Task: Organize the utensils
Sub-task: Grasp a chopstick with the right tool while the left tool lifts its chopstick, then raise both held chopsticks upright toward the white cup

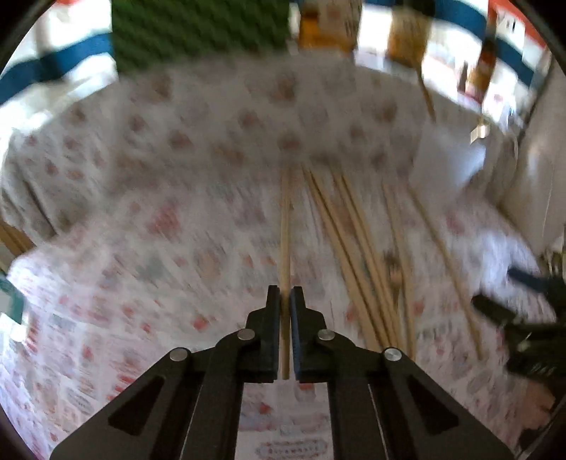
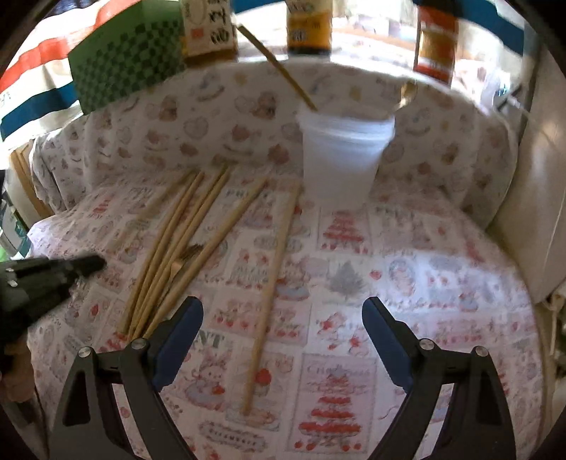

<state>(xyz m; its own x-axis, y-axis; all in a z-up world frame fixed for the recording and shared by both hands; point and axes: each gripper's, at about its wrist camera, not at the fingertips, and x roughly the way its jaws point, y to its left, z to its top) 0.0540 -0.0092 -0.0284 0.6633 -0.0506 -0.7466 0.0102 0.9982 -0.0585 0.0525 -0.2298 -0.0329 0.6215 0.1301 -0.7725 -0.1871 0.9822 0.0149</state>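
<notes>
Two claws over a table under a printed cloth. Left claw clenched on one pale chopstick, pads pressed to both sides of it, stick running straight ahead from between the fingers and out over the cloth; left view heavily blurred, so cannot tell whether the far tip touches the cloth. Just right of that stick, a loose bundle of chopsticks fanned on the cloth, ends crossing one another. Right claw released, jaws standing wide with blue pads facing inward, nothing pinched between them, hovering above the cloth. Between those open jaws and beyond, a single chopstick lying flat, apart from the bundle, pointing toward a white cup. Cup upright near the far side of the table, holding one chopstick tilted to the left and what looks like a metal utensil handle leaning at the right rim; too blurred to name further. Among the bundle, a small fork half buried under the sticks. Left claw also seen in the right view at the left edge, dark and low beside the bundle. Behind the table, a green checked box and three bottles in a row.
</notes>
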